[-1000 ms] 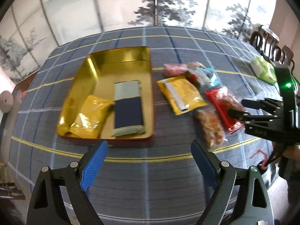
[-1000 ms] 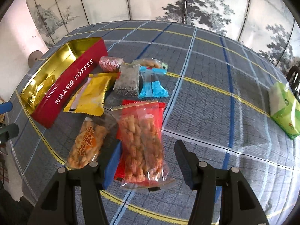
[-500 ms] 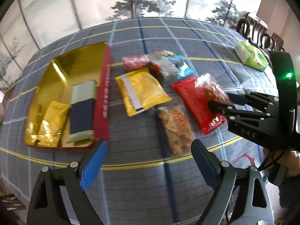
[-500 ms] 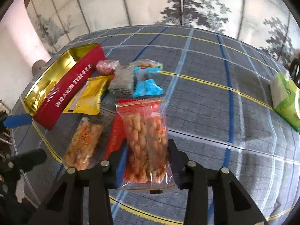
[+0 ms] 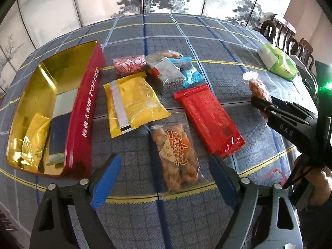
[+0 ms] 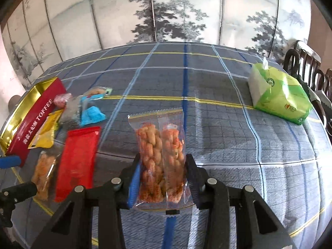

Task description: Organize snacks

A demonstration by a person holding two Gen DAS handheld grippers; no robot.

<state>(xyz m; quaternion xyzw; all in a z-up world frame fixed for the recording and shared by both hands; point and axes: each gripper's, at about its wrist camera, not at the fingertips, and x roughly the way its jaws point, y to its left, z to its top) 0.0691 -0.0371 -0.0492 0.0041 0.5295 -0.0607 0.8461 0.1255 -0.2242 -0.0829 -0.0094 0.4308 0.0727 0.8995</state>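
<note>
Since a second ago, my right gripper (image 6: 161, 178) has closed on the clear fried-twist packet (image 6: 160, 157) and raised it off the red packet (image 5: 207, 120). Left to right: toffee tin (image 5: 83, 120) holding two snacks, yellow packet (image 5: 134, 101), small twist bag (image 5: 176, 153), red packet, lifted packet. My left gripper (image 5: 164, 182) hangs open, empty. Judgement: carry to the tin comes next.
</note>
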